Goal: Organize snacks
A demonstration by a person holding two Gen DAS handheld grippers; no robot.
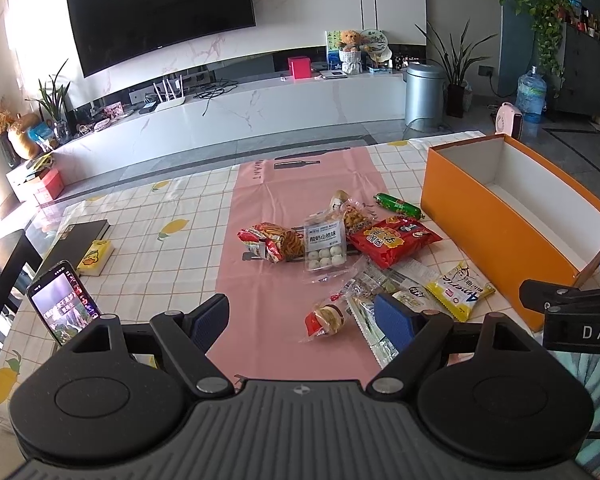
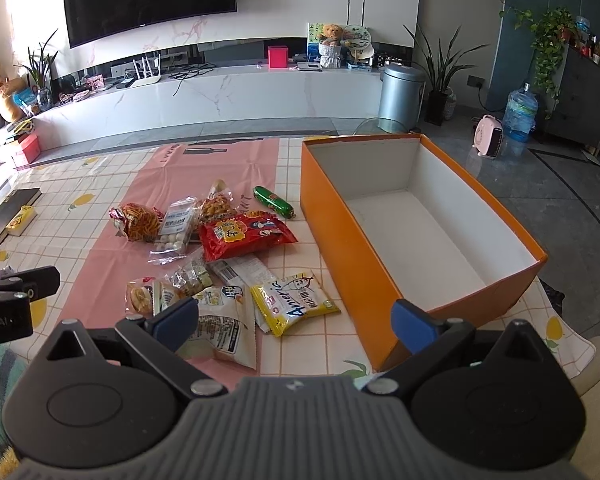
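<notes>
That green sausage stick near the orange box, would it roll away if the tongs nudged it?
Probably: the green sausage is a round tube lying flat on the tablecloth, so a sideways push could roll it. Its glossy casing looks slippery. It seems firm, not floppy like the bags.

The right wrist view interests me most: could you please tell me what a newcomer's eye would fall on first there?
The big orange box stands open and empty on the right of the table, its white inside showing. Left of it, a loose heap of snack packets lies on the pink runner, led by a red packet and a yellow packet nearer the camera. Both hand-held grippers, left and right, are open, holding nothing.
</notes>
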